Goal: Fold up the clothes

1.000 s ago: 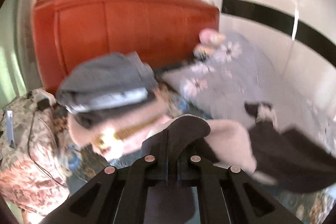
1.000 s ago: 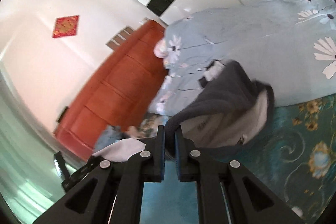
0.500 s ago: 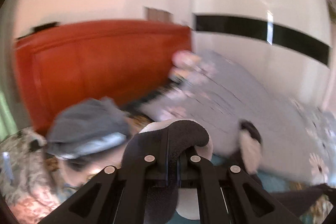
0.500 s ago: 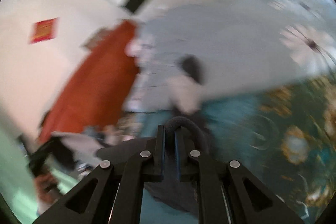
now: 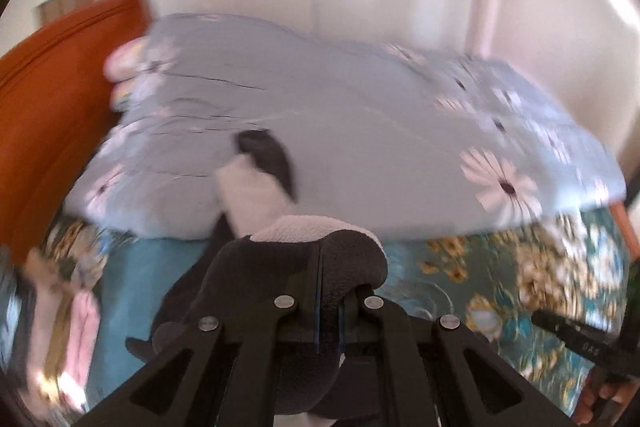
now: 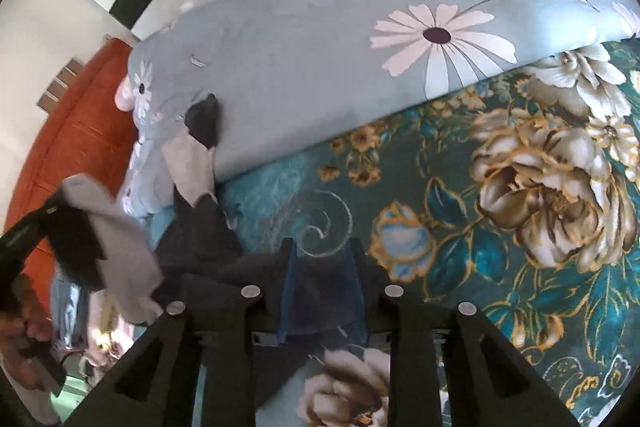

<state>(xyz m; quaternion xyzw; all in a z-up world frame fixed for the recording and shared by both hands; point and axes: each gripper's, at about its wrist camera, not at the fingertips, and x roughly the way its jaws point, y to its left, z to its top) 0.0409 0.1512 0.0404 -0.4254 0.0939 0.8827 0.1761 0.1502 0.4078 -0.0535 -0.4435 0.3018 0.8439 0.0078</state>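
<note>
Dark fleece garment (image 5: 296, 259) remains clamped in left hand-held gripper (image 5: 328, 303); right hand-held gripper (image 6: 322, 263) has just been opening, releasing its corner onto the bed (image 6: 520, 227). Fold laid.

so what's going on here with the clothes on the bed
A person is folding a dark fleece garment with a pale lining on a teal floral bedsheet. The left hand-held gripper is shut on a fold of it. The right hand-held gripper has just been opening, and its jaws now stand apart over the fabric. One sleeve lies up against the blue daisy duvet.
</note>
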